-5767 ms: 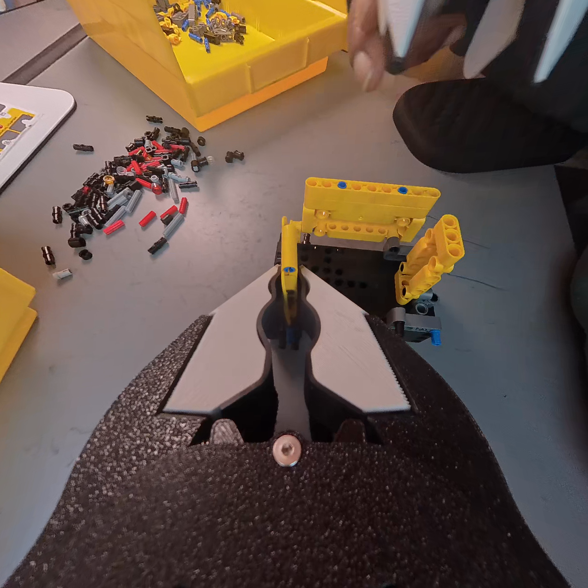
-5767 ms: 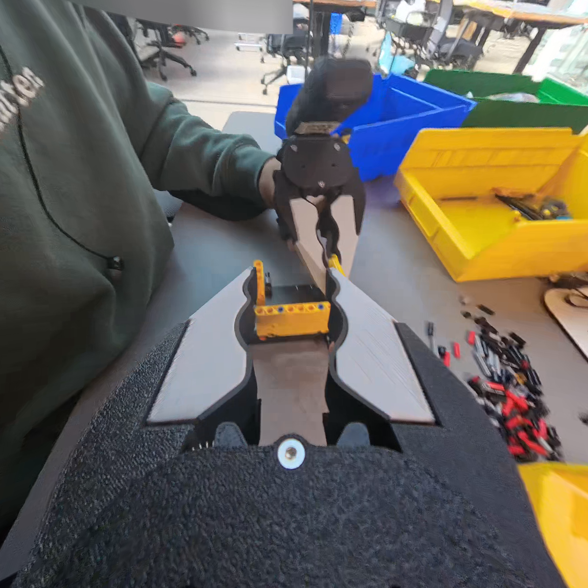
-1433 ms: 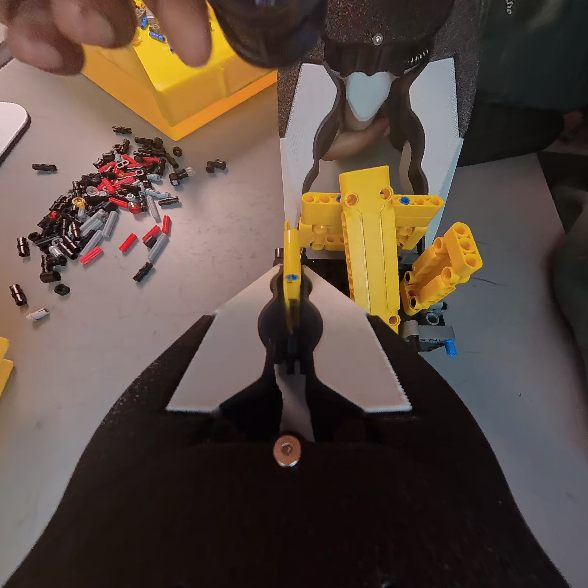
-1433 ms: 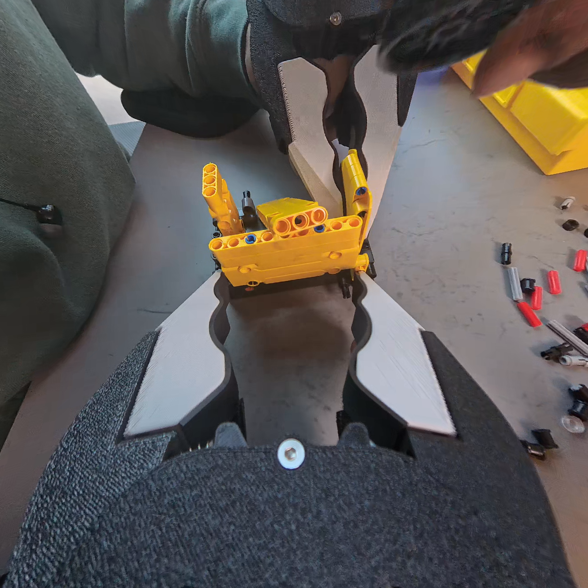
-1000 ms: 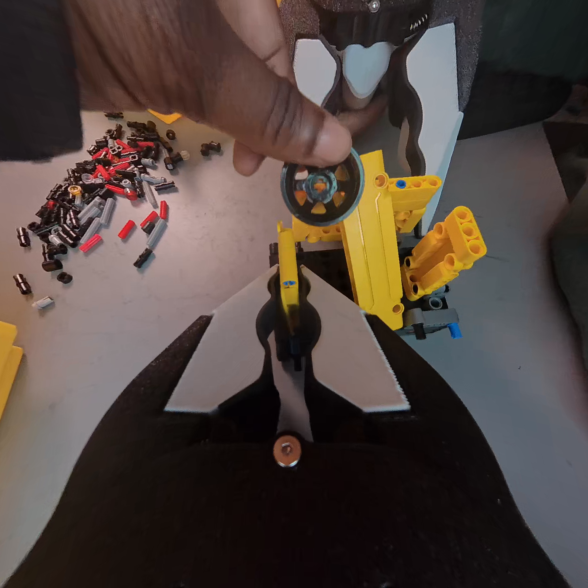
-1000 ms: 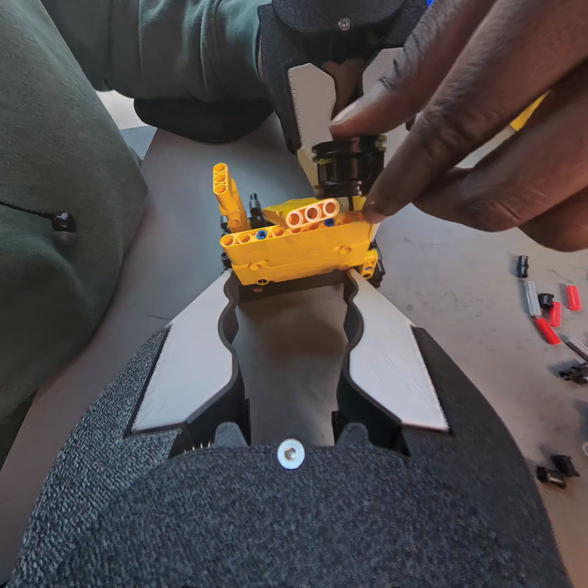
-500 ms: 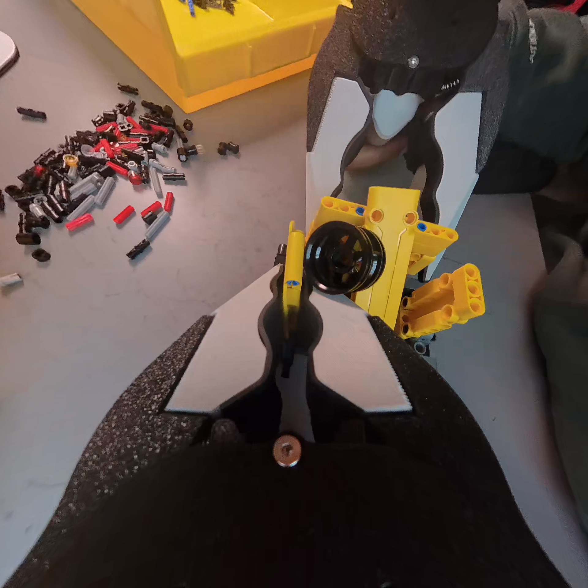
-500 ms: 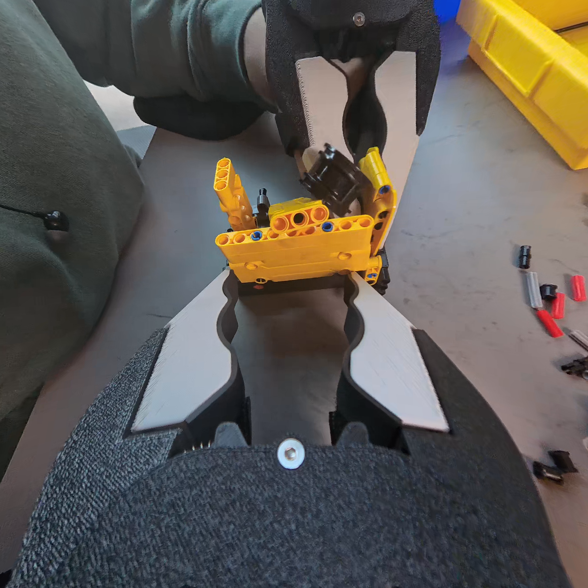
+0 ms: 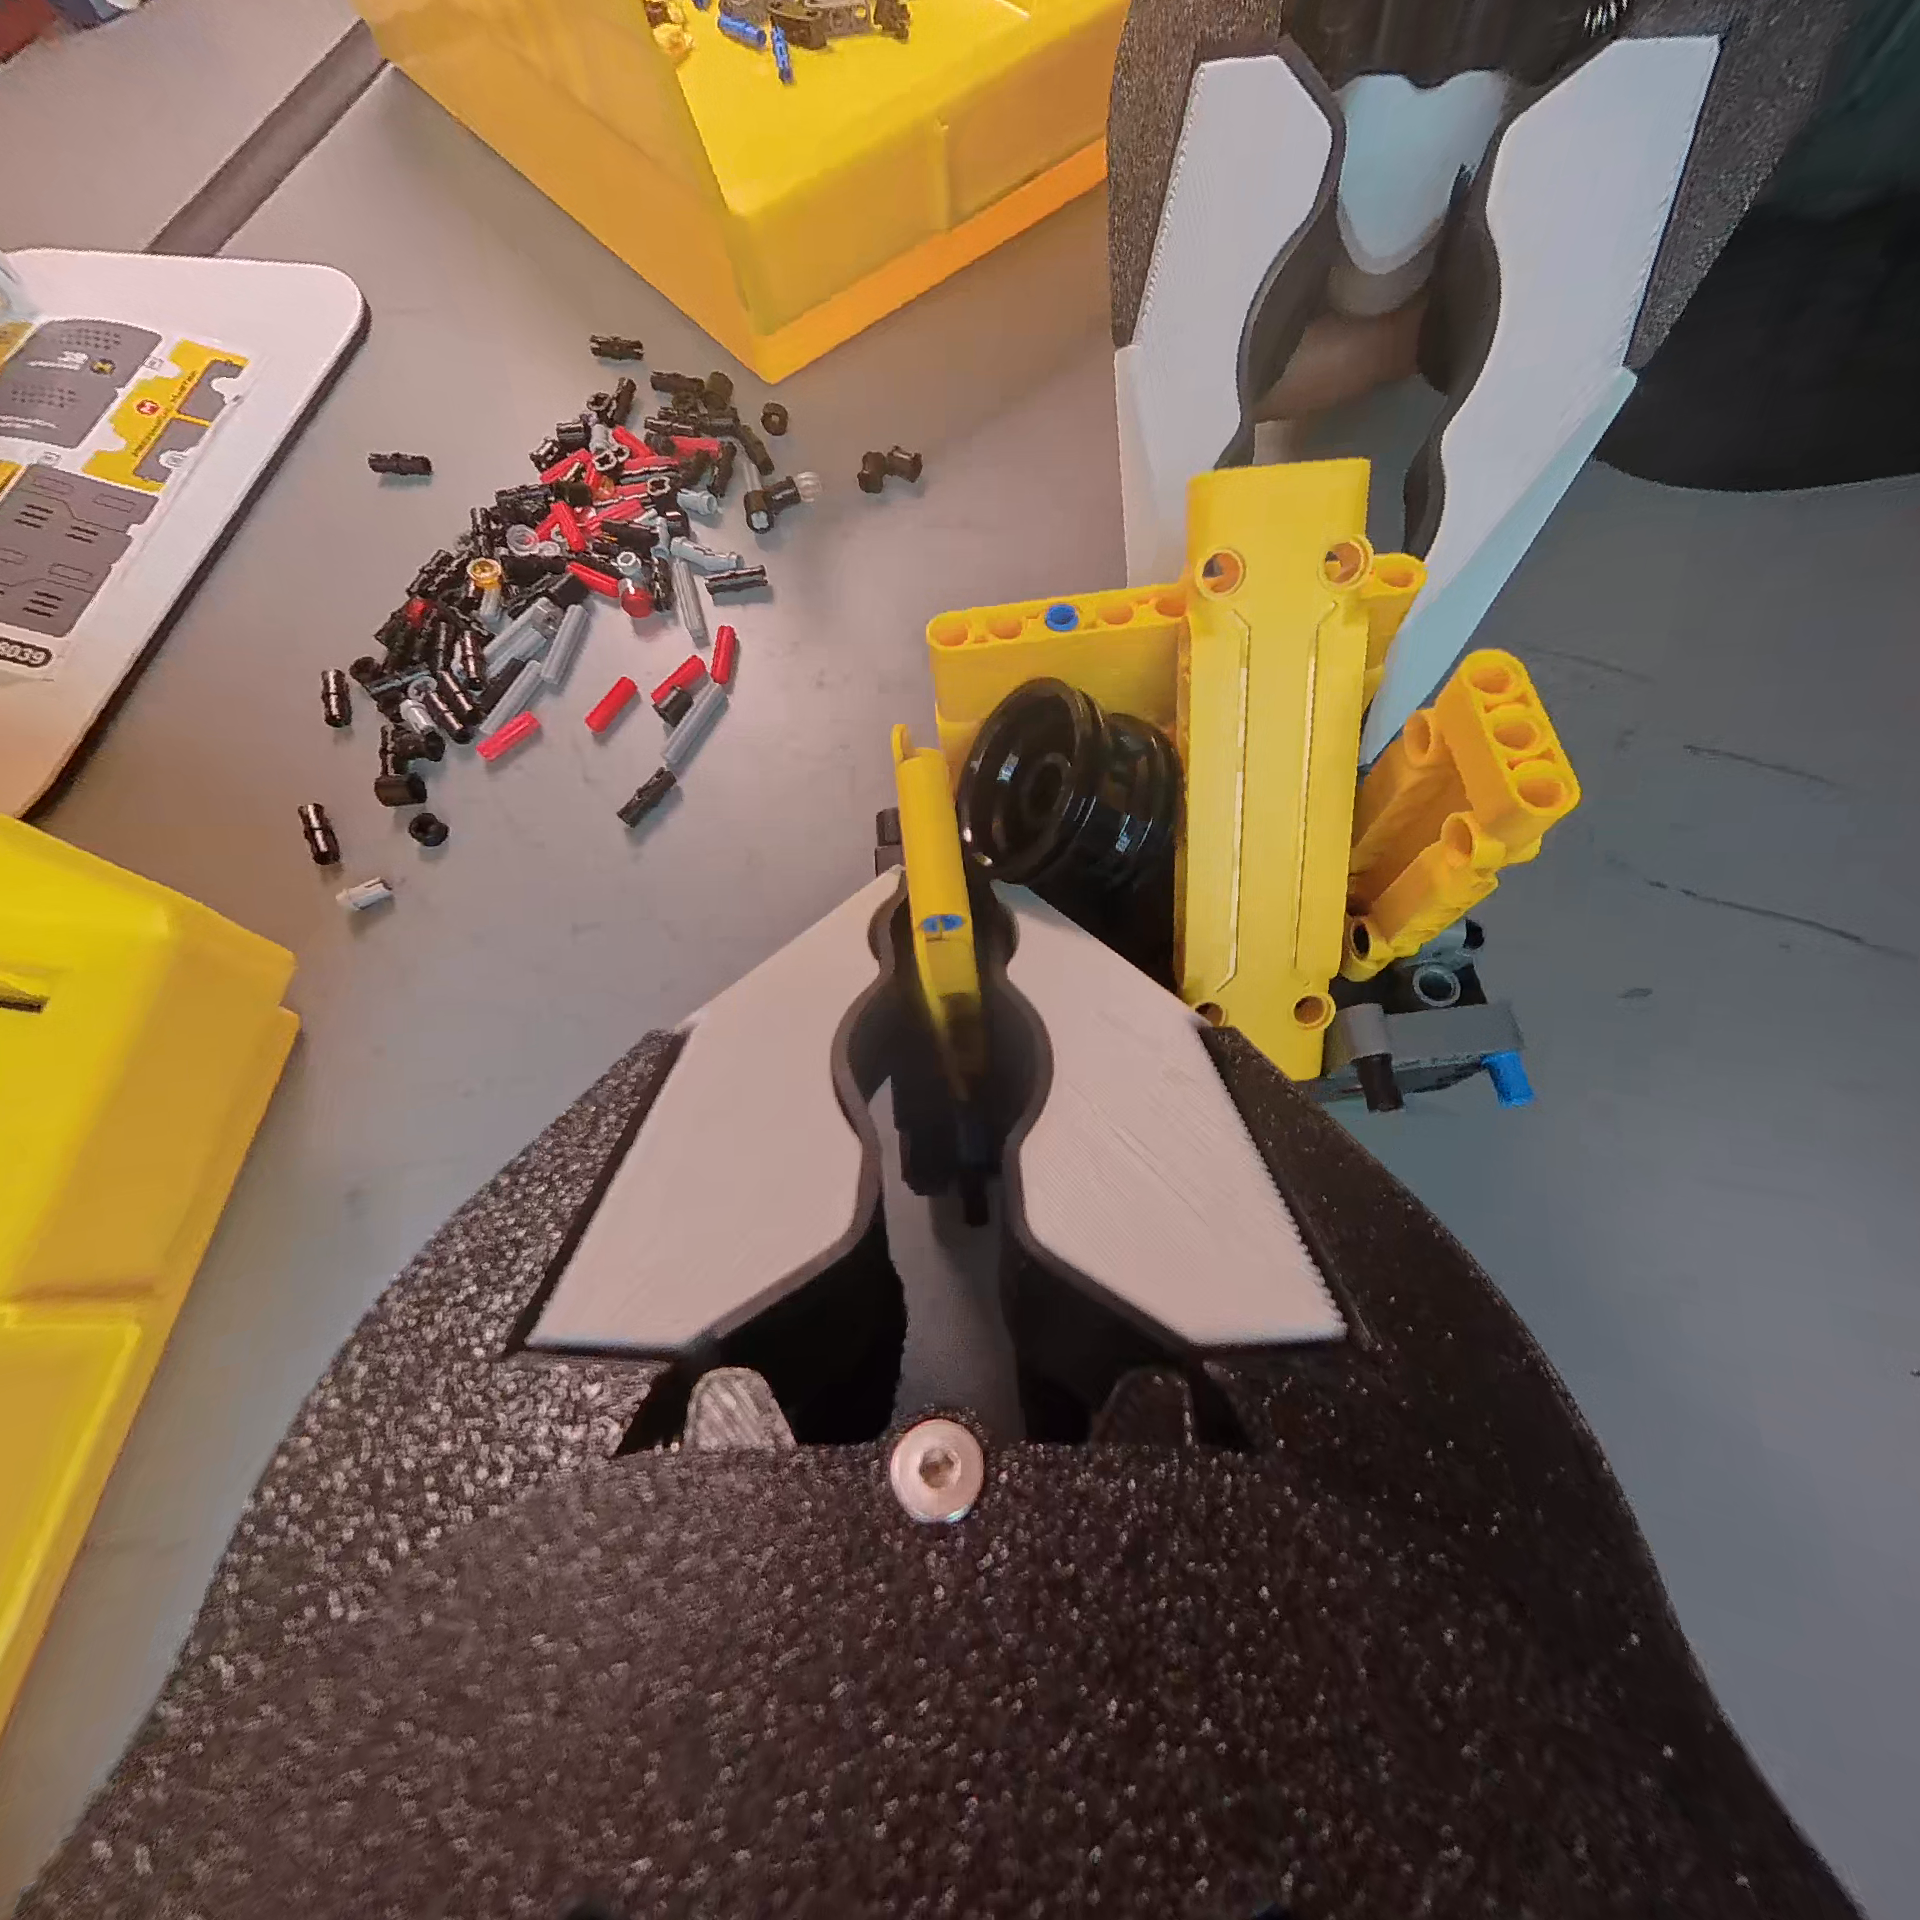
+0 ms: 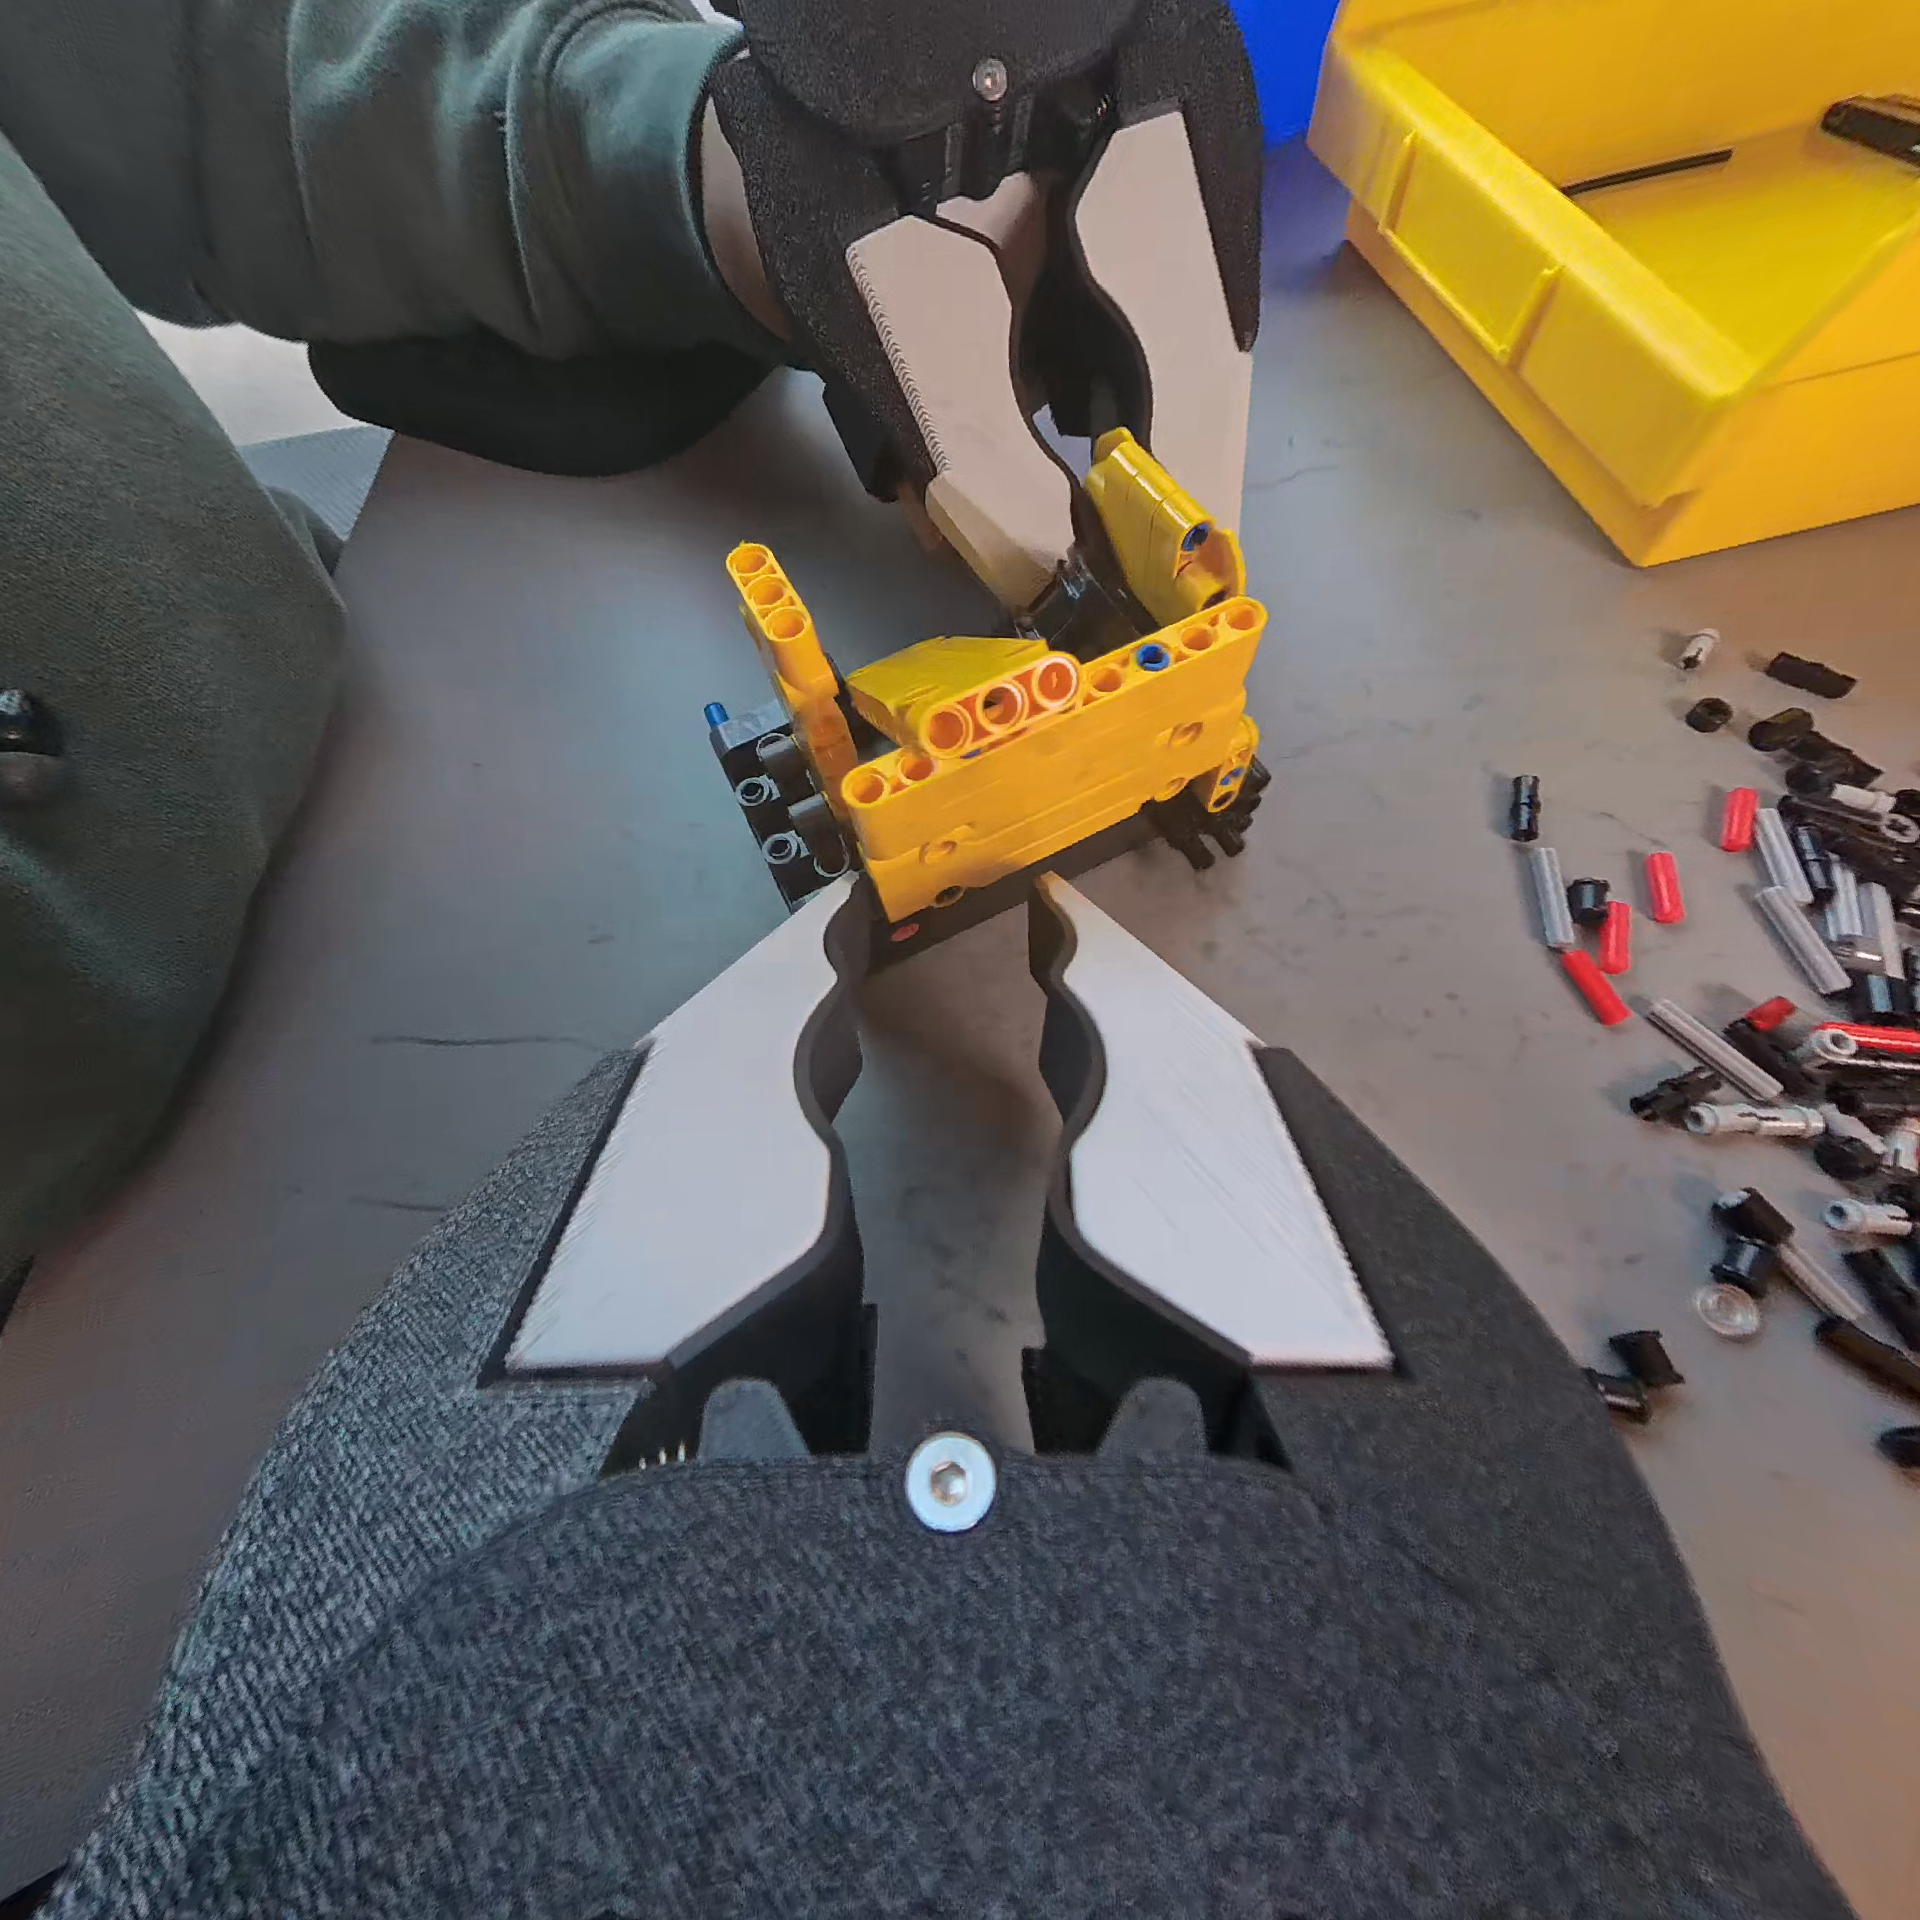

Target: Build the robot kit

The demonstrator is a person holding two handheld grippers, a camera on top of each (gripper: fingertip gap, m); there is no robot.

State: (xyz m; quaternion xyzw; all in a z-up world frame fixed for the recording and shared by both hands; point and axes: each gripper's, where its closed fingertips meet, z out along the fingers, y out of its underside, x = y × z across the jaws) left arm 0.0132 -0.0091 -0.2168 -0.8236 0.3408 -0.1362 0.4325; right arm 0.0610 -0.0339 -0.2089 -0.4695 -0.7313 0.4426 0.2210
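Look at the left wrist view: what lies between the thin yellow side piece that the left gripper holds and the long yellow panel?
A black wheel sits between the side piece and the panel, clearest in the left wrist view.

The left gripper point(image 9: 940, 894) is closed, its two pale fingers pinched together on a thin yellow side panel point(image 9: 935, 873) of the yellow brick model point(image 10: 1039, 769), which serves here as the landmark; it reaches in from the far side of the model as the right wrist view sees it, tilted downward, with a dark green sleeve point(image 10: 416, 177) behind its black body. The right gripper point(image 10: 945, 883) comes at the model from the opposite side, its fingers parted with a clear gap between them (nothing held), the tips just at the model's lower edge
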